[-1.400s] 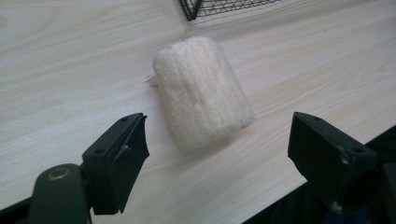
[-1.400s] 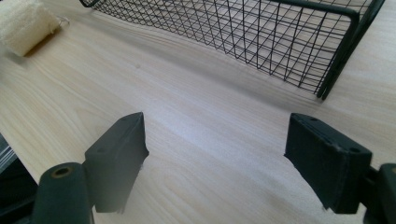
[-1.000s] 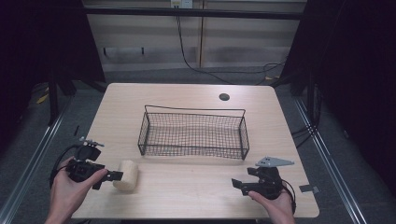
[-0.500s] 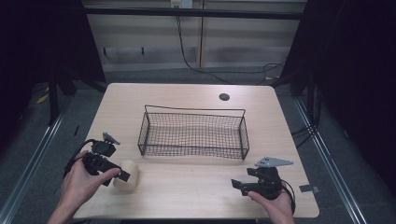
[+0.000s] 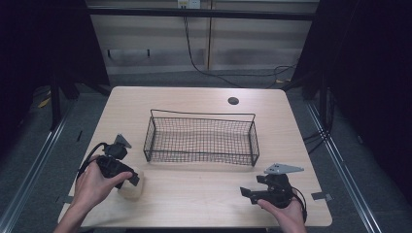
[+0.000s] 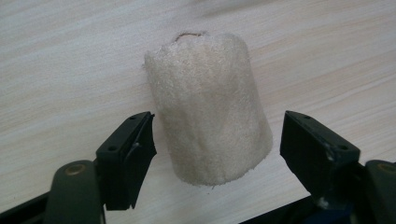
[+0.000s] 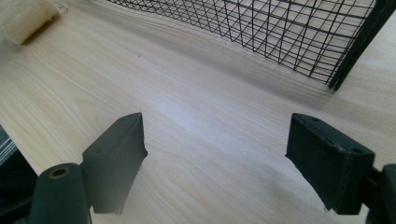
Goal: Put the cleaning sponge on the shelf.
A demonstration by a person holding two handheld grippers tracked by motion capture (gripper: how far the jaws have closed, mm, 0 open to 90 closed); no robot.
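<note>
The left hand-held gripper (image 6: 215,140) stands wide open, its two black jaws set to either side of a cream-coloured, fuzzy rolled cloth cylinder (image 6: 210,107); the roll lies on its side on the pale wood-grain tabletop (image 6: 70,56), between the jaws, with a small gap on the left and a wider one on the right, so neither jaw touches it; in the high view the same gripper (image 5: 127,175) sits over the roll (image 5: 131,188) near the tabletop's front left corner, just in front of the left end of a black wire-mesh rectangular basket (image 5: 201,141); the basket stands mid-table, apart from the roll. The right hand-held gripper (image 7: 215,154) is also spread wide with nothing between its jaws, held low over bare wood near the front right (image 5: 252,194); its view takes in the basket's mesh wall (image 7: 280,32) ahead and the roll (image 7: 23,16) far off.
</note>
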